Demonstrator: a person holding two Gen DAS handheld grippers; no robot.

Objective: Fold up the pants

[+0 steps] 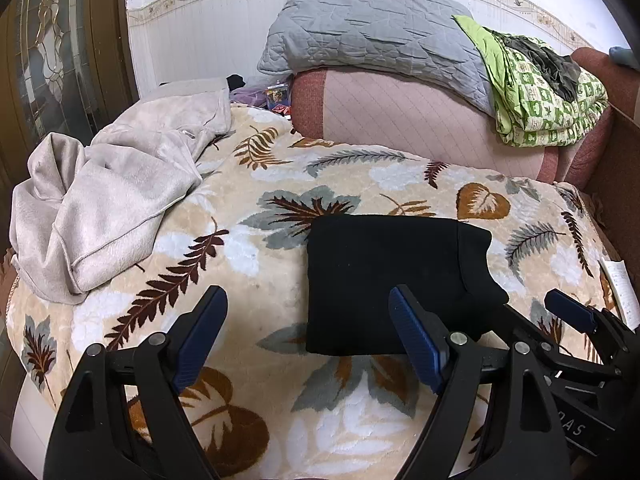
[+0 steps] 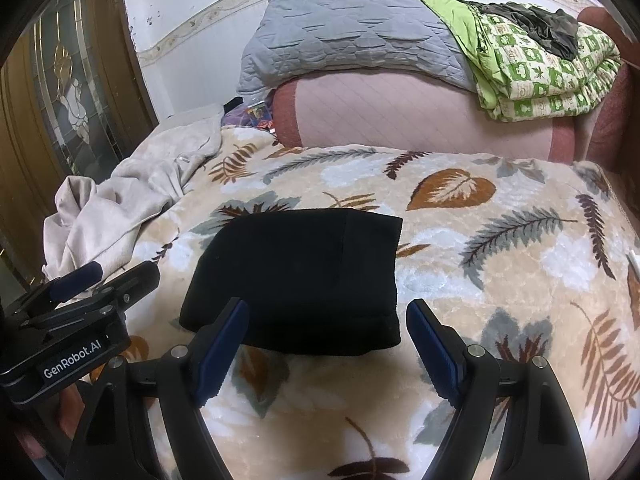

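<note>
Pants (image 1: 392, 280), 1 folded black bundle, lie on blanket (image 1: 240, 240); 2 tongs, left (image 1: 308, 328) and right (image 2: 328, 340), gape wide, empty.

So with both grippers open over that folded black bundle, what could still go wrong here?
1. The black pants lie folded in a thick bundle on the plush leaf blanket; a nudge from the right gripper could loosen the layers.
2. The left gripper hangs close to the right gripper, so they may collide.
3. The beige garment lies crumpled nearby and could be snagged.
</note>
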